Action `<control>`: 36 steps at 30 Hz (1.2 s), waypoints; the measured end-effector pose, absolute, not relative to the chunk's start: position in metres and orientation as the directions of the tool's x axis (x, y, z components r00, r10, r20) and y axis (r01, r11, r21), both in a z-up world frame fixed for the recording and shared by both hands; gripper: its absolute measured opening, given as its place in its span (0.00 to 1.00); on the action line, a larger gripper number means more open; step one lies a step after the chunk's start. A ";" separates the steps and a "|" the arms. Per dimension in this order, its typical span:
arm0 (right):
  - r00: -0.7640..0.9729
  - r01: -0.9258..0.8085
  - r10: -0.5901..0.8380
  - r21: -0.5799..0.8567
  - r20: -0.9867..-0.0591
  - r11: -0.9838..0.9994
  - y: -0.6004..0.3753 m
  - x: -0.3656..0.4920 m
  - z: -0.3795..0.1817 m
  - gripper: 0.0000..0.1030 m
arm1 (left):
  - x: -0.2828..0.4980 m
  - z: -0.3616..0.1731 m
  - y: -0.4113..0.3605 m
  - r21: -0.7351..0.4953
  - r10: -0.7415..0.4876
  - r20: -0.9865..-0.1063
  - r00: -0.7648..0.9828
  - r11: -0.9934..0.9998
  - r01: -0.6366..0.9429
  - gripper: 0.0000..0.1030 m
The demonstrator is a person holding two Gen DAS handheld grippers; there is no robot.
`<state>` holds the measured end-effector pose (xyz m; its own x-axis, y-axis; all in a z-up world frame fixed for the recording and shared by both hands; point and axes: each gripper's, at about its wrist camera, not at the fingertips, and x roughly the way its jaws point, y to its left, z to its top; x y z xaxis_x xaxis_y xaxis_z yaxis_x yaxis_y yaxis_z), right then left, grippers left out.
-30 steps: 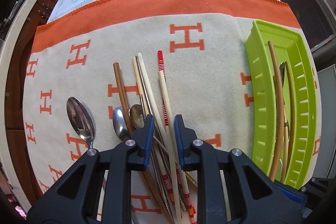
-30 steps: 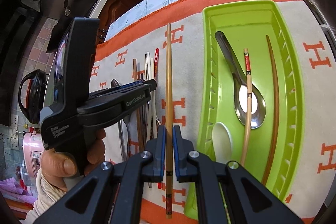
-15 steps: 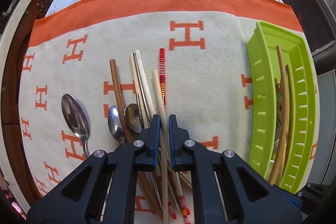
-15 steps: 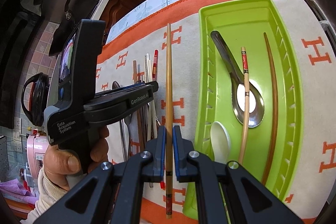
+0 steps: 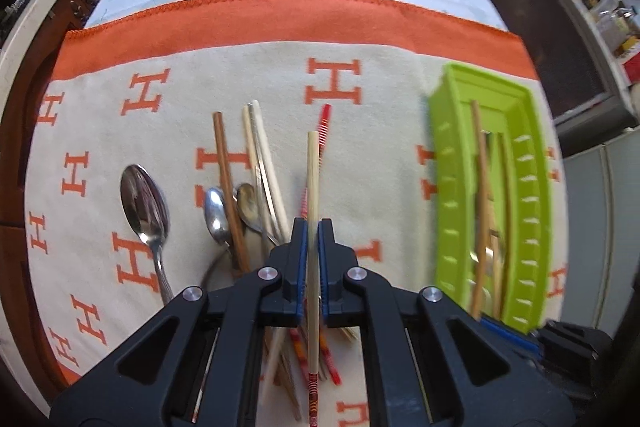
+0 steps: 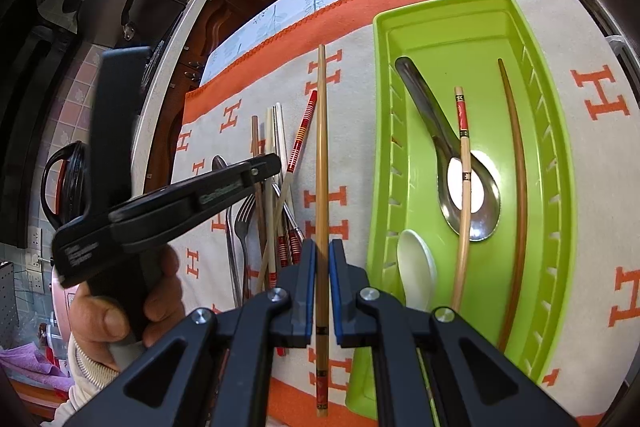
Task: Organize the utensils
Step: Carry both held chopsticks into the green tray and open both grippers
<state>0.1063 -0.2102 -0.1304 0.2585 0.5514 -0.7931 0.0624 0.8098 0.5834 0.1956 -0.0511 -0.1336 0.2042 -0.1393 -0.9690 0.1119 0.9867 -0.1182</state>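
Blanket (image 5: 256, 75) underneath; left gripper (image 5: 313, 227) fingers clamp pale chopstick (image 5: 313, 167) (pointing away); right gripper (image 6: 322, 247) fingers clamp brown chopstick (image 6: 322, 147) likewise.

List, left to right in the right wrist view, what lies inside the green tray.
White spoon → metal ladle-style spoon → pale chopstick with red end, lying across that spoon's bowl → dark brown chopstick, all in the green tray.

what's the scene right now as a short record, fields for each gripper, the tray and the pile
left gripper: shut on pale chopstick, lifted off the pile
right gripper: shut on tan chopstick
green tray: holds metal spoon, white spoon, two chopsticks
pile on blanket: chopsticks, spoons, a fork
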 end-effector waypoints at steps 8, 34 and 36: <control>0.284 0.055 0.558 0.594 -0.780 0.803 -0.220 0.098 -0.122 0.06 | 0.163 -0.091 -0.068 -0.264 -0.295 -0.936 0.193 0.949 0.173 0.03; 0.296 0.210 0.352 0.420 -0.888 0.883 -0.295 0.092 -0.142 0.07 | 0.202 -0.124 -0.172 -0.341 -0.364 -0.917 0.163 0.928 0.153 0.03; 0.285 0.214 0.366 0.431 -0.886 0.877 -0.296 0.091 -0.145 0.14 | 0.204 -0.139 -0.174 -0.343 -0.362 -0.921 0.143 0.929 0.141 0.03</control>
